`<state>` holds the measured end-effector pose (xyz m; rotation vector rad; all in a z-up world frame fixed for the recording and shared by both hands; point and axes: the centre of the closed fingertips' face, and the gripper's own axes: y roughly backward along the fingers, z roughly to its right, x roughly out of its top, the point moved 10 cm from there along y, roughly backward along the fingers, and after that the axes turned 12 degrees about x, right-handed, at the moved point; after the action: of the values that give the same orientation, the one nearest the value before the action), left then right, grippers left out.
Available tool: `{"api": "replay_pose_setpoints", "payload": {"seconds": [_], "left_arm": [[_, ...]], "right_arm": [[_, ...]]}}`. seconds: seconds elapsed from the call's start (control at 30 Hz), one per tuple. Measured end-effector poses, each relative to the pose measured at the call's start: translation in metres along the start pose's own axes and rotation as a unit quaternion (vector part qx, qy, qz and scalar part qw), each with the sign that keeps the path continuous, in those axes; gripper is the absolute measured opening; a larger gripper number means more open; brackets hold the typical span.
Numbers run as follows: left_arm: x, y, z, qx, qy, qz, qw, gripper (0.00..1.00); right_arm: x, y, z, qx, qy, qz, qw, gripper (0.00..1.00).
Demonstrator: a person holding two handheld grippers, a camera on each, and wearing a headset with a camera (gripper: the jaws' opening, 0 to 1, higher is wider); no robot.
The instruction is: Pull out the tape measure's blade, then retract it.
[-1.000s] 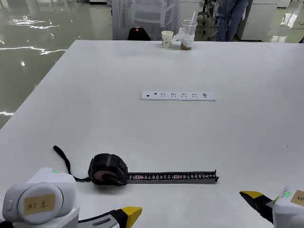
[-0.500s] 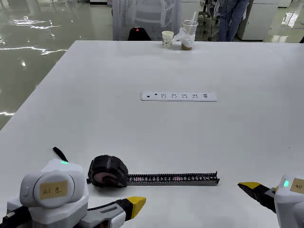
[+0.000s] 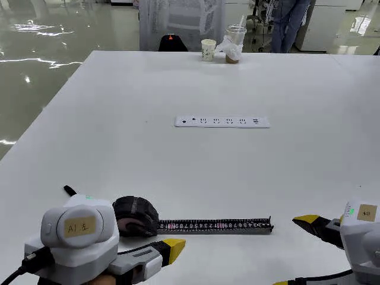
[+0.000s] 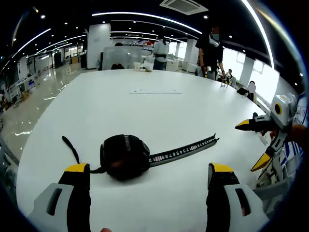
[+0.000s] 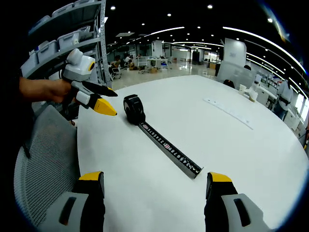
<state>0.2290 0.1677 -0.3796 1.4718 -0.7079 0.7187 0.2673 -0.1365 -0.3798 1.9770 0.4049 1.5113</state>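
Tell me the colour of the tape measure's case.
Black. The tape measure's case shows best in the left gripper view.

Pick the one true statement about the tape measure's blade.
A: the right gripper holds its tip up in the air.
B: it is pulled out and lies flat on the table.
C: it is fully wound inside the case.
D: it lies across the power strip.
B: the blade runs out of the black case and lies flat on the white table, with the right gripper open and short of its tip.
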Motion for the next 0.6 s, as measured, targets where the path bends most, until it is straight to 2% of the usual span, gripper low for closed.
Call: {"api": "replay_pose_setpoints", "payload": {"seconds": [0.6], "left_arm": [[0.005, -0.017, -0.004, 0.018, 0.006, -0.005, 0.9998, 0.97]], "right_arm": [[-0.003, -0.002, 0.038, 0.037, 0.052, -0.041, 0.9971, 0.74]]}}
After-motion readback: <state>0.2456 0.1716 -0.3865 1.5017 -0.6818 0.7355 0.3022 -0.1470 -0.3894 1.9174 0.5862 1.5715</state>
